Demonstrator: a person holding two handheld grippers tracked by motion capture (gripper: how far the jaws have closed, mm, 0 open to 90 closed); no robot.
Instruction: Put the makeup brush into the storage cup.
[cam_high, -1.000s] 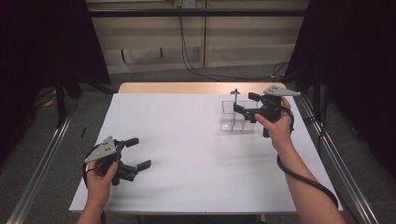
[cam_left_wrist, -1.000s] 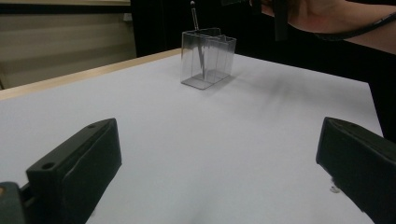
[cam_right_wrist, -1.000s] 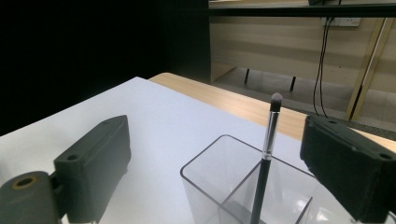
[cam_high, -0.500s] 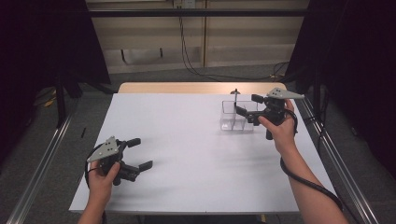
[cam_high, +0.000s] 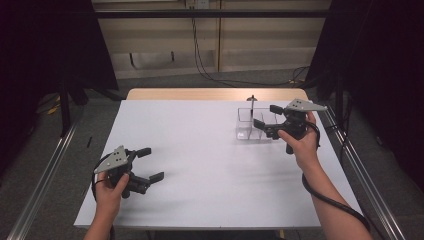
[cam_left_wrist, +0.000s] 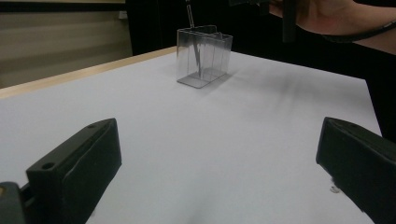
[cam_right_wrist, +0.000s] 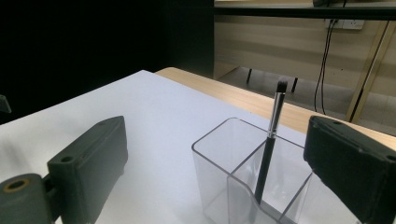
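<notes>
Brush: black-handled makeup brush (cam_right_wrist: 270, 140), stood upright inside clear plastic divided organiser (cam_high: 250, 125).
Organiser: placed on white table (cam_high: 200, 150), far right.
Right gripper (cam_high: 264, 116): held over organiser, jaws wide, nothing gripped.
Left gripper (cam_high: 150, 164): well apart from organiser, jaws wide, nothing gripped.

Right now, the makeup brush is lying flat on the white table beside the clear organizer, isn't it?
Not quite: the makeup brush stands upright inside a compartment of the clear organizer, bristles up, rather than lying on the white table. The right gripper view shows it best.
</notes>
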